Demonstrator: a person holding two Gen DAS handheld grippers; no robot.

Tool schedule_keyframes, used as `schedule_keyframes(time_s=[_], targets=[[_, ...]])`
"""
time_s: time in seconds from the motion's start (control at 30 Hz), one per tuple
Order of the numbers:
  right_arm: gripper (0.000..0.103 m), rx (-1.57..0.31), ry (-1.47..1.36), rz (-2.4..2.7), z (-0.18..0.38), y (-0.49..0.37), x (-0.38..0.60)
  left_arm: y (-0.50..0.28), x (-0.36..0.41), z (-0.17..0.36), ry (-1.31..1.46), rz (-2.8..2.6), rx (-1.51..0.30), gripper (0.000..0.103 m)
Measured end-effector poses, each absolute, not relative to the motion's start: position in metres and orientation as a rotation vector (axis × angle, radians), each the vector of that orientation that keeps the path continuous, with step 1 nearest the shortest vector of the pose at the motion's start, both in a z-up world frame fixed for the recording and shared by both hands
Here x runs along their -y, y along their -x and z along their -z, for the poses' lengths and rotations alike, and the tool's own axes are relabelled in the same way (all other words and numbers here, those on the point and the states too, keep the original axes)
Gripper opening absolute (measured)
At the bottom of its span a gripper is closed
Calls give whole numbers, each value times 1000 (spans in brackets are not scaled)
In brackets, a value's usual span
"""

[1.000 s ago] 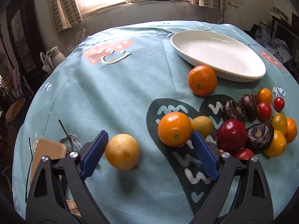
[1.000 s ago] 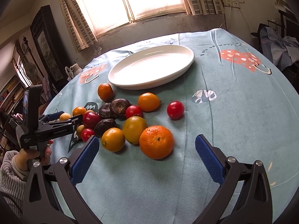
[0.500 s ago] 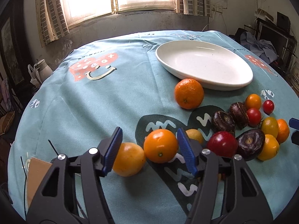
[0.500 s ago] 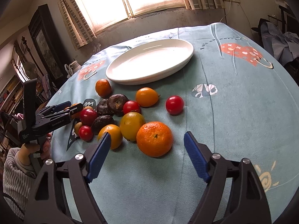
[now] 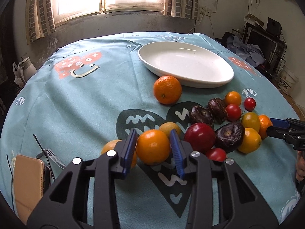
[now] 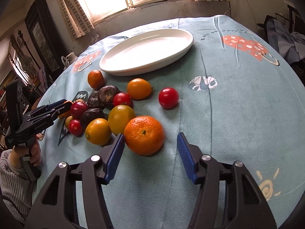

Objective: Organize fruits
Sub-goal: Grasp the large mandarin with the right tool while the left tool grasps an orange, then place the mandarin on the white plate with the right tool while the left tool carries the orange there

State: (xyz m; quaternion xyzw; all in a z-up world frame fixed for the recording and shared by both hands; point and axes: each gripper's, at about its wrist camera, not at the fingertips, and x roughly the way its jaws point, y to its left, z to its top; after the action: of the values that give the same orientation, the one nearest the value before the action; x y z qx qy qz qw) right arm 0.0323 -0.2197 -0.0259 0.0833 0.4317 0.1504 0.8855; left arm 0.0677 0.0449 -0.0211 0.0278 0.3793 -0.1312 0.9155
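A smooth orange fruit (image 5: 153,147) sits on the blue tablecloth between my left gripper's (image 5: 153,140) blue pads. The jaws are closing and both pads touch its sides. A yellow fruit (image 5: 109,147) lies half hidden behind the left finger. My right gripper (image 6: 150,136) straddles a rough mandarin (image 6: 144,135). Its jaws are closing: the left pad is nearly at the peel, the right pad stands clear. The white oval plate (image 5: 186,64) (image 6: 146,51) lies beyond, with nothing in it. Between the grippers lies a cluster of several fruits: a red plum (image 5: 200,137), dark purple fruits (image 5: 228,136), yellow ones and cherry tomatoes.
A second mandarin (image 5: 167,89) rests just before the plate. A tan wallet (image 5: 27,179) and black ties lie at the near left table edge. A lone cherry tomato (image 6: 168,97) sits right of the cluster. A hand in a striped sleeve (image 6: 17,164) holds the left gripper.
Both pairs of jaws have narrowed. The left gripper swung right, off the yellow fruit, and now encloses the orange fruit. The right jaws have drawn in around the mandarin.
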Motion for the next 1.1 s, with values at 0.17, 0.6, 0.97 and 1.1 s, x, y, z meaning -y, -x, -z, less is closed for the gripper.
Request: schedule_keyframes(time_s=[0.17, 0.6, 0.97, 1.1], targets=[[47, -938, -144, -351, 31, -36, 210, -63, -44, 21, -82, 336, -794, 50], [42, -936, -83, -400, 32, -37, 211, -56, -42, 21, -127, 345, -795, 38], [41, -812, -166, -389, 0, -36, 227, -56, -44, -9, -23, 306, -736, 36], [41, -791, -157, -364, -27, -74, 216, -86, -20, -38, 6, 324, -697, 36]])
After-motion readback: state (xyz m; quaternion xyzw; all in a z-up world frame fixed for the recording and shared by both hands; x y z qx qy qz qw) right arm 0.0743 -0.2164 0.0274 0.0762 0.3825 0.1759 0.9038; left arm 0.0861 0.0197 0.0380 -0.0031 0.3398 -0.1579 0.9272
